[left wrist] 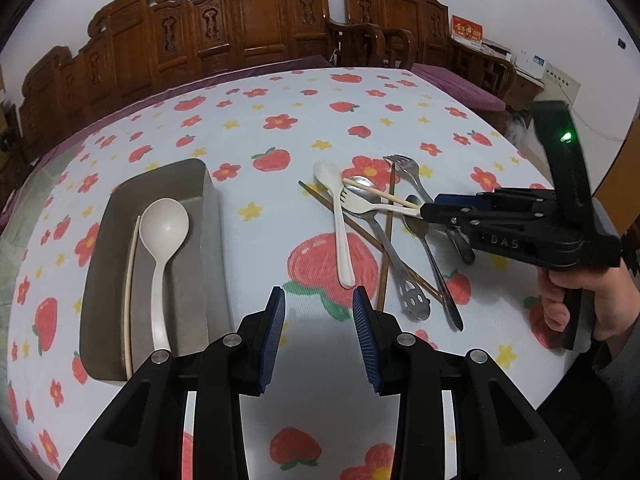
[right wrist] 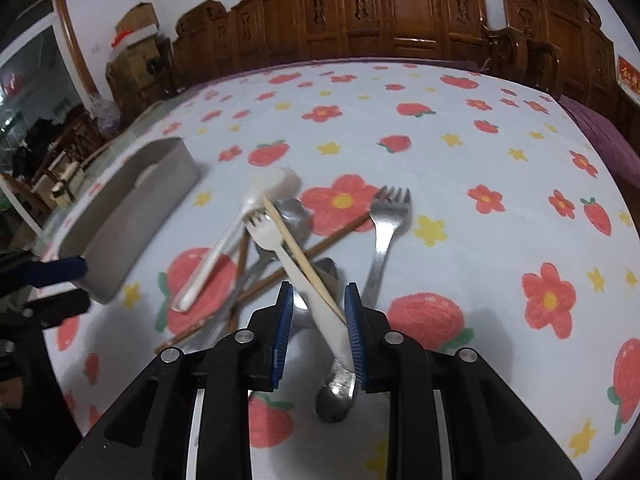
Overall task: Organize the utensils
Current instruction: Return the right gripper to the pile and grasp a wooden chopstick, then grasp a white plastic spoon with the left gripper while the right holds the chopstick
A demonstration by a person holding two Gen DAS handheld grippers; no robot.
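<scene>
My right gripper (right wrist: 317, 300) sits low over the heap of loose utensils, jaws parted, with the handle of the white plastic fork (right wrist: 296, 268) and a pale wooden chopstick (right wrist: 298, 254) passing between its blue pads (right wrist: 354, 336); the fork handle lies against the right pad, but I cannot tell whether it is clamped. Around them lie a white plastic spoon (left wrist: 338, 220), a steel fork (right wrist: 384, 232), steel spoons and dark brown chopsticks (right wrist: 280, 272), all crossing one another on the strawberry-and-flower tablecloth (left wrist: 280, 128). To the left stands the grey rectangular metal tray (left wrist: 120, 280), holding a beige long-handled ladle (left wrist: 162, 248) and a pale chopstick (left wrist: 130, 296). My left gripper (left wrist: 319, 308) hovers wide open beside the tray, holding nothing.
</scene>
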